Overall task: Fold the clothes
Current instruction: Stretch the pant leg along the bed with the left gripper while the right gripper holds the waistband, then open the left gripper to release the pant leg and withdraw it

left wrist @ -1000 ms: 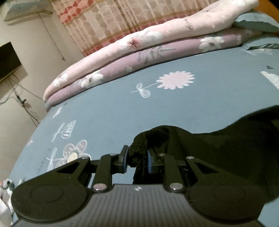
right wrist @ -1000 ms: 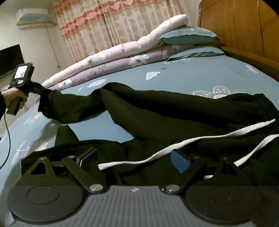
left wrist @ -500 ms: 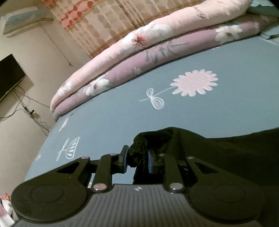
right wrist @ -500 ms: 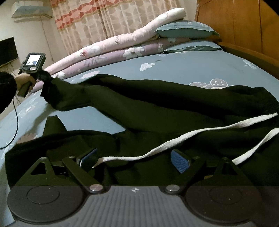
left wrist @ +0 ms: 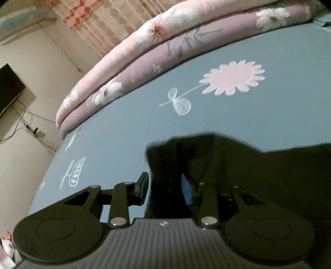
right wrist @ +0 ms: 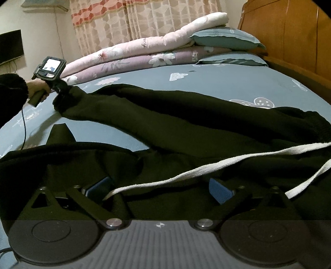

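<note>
My black sweatpants (right wrist: pixel 186 132) carry a white drawstring (right wrist: pixel 206 169). The bedsheet (left wrist: pixel 227 124) is slate blue with pale pink and white flowers. Beyond lie pink and mauve floral quilts (right wrist: pixel 128 55), teal pillows (right wrist: pixel 225 39) and red-and-beige patterned curtains (right wrist: pixel 134 18).

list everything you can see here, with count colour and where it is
garment: 1, black, spread across the bed, one end stretched out to the left gripper
drawstring: 2 strands showing, white, lying over the garment near the right gripper
bed sheet: 1, blue with pale flower prints, under everything
quilts: 2, pink on purple, floral, stacked along the far edge
pillows: 2, grey-blue, by the headboard
headboard: 1, brown wood, far right
curtain: 1, beige with red band, back wall
tv: 1, black, on the wall
left gripper: black, blue pads, garment end between its fingers
right gripper: black, blue pads, open over the garment
hand: 1, dark sleeve, holding the left gripper
</note>
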Demonstrator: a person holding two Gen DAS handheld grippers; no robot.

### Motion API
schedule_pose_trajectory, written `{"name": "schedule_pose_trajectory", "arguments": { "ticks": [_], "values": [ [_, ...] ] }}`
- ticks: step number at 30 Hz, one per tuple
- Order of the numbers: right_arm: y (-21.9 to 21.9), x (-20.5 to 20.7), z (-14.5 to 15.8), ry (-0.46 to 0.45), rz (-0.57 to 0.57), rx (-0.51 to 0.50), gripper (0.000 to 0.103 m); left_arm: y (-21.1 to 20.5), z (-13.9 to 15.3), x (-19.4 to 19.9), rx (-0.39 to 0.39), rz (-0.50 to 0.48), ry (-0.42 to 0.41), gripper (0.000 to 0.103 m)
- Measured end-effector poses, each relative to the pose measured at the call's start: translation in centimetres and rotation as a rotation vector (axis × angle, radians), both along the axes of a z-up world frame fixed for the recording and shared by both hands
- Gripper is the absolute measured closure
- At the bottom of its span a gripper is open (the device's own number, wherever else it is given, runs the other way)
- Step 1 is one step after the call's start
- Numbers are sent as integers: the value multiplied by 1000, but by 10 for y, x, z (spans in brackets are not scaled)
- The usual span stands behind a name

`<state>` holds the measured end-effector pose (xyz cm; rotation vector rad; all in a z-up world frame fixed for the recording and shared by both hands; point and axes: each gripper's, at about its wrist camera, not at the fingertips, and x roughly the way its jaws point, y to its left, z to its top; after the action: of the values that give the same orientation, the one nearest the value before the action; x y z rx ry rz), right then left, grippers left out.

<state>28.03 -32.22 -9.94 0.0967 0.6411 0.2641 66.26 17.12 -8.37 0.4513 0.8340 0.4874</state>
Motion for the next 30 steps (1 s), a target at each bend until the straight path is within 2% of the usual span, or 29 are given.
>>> {"name": "schedule_pose_trajectory", "arguments": {
  "ticks": [4,5,7,9,14,16,21,23,26,27,28,29,30],
  "values": [
    [0,1,-1,5,-2,1,0,21,8,-11,-31,77,-19,63],
    [0,1,-2,6,-2,1,0,25,10,-14,-55,93,-25,58],
    [0,0,-2,7,0,0,0,34,12,-20,-121,113,-25,57],
    [0,0,-2,7,1,-2,0,41,13,-28,-228,131,-25,57],
    [2,0,-2,11,3,-22,0,59,16,-59,-637,200,-67,57],
    [3,-1,-1,12,1,-27,0,57,17,-70,-704,195,-67,57],
    [4,-2,0,17,-1,-45,0,57,8,-80,-736,267,-53,56],
    [3,-1,1,20,-4,-39,0,62,0,-84,-785,289,-64,56],
    [2,0,1,22,-4,-34,0,62,-4,-83,-778,292,-118,63],
    [2,0,1,23,-5,-33,0,59,-4,-82,-755,284,-122,81],
    [2,0,1,24,-5,-32,0,57,-4,-82,-733,276,-127,93],
    [2,0,1,25,-5,-31,0,55,-4,-81,-710,268,-132,98],
    [2,0,2,26,-5,-28,0,53,-4,-81,-690,261,-135,98]
  ]
}}
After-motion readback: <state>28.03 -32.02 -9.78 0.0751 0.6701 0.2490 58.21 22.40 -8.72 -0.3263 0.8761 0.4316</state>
